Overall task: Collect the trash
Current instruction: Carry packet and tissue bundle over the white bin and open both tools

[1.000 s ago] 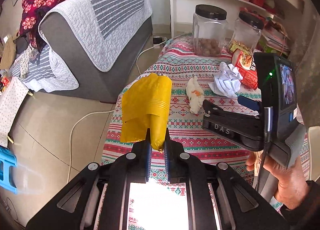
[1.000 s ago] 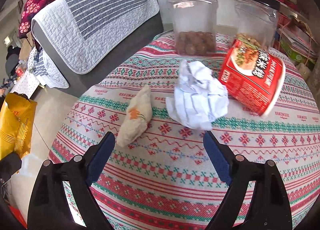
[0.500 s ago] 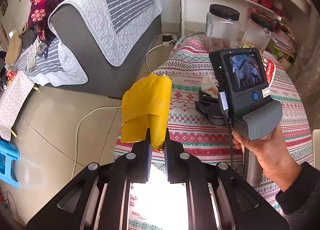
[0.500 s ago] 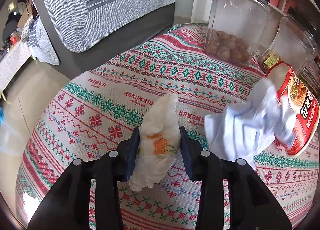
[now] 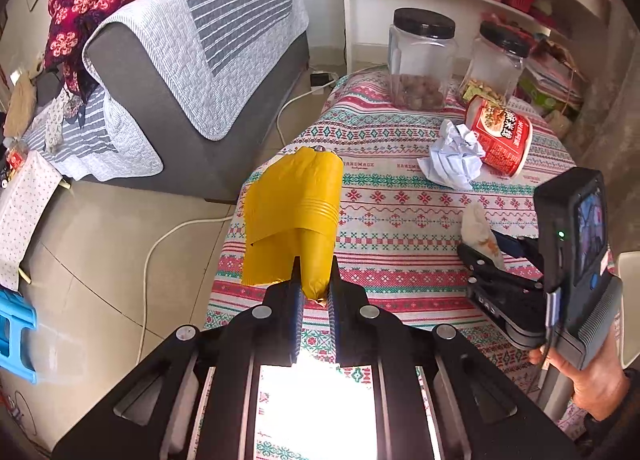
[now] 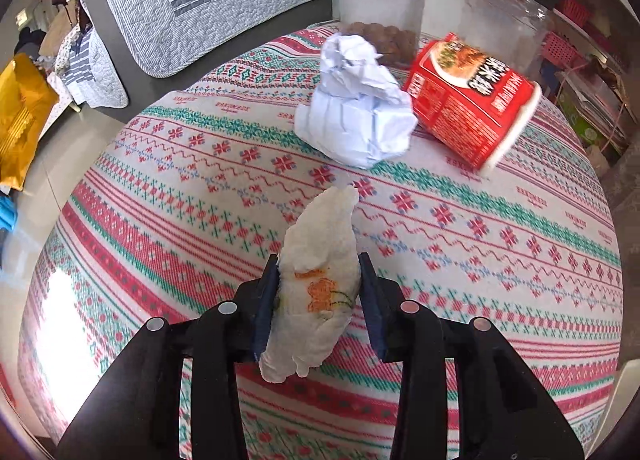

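At nine o'clock of the surface, over its edge, the left tongs are clamped on the lower end of a yellow bag. At about five o'clock from the crumpled paper, the right tongs grip a stained tissue wad, pads pressing both sides. At three o'clock of the paper, touching it, lies a red noodle cup on its side.
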{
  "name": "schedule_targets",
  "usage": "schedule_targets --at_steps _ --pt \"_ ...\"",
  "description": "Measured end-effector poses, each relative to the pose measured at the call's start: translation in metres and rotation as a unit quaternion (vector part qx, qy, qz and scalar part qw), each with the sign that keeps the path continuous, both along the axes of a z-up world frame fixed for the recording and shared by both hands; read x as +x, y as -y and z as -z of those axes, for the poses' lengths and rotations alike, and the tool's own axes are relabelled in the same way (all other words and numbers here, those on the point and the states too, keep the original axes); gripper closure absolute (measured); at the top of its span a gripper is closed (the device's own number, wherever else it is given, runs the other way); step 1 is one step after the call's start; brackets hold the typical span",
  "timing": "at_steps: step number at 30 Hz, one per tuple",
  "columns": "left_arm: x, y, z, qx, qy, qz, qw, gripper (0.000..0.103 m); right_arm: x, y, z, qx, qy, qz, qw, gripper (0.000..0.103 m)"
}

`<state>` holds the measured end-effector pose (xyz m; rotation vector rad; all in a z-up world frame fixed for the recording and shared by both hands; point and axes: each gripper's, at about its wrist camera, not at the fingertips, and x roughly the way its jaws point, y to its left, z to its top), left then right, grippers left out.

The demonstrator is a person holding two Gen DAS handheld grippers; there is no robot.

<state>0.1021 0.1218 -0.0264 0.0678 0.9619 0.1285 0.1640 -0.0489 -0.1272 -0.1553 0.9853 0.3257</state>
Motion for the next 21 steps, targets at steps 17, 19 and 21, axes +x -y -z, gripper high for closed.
schedule_targets --at_steps 17,19,21 --pt "0.007 0.123 -0.009 0.001 0.022 0.097 0.9951 0.091 -0.063 0.133 -0.07 -0.015 0.058 0.066 0.996 0.066" --pt "0.006 0.141 -0.011 0.0 0.028 0.112 0.9934 0.09 -0.068 0.15 -0.076 -0.012 0.064 0.08 0.995 0.066" --pt "0.004 0.158 -0.015 -0.003 0.035 0.127 0.9913 0.09 -0.071 0.166 -0.082 -0.008 0.07 0.096 0.993 0.066"
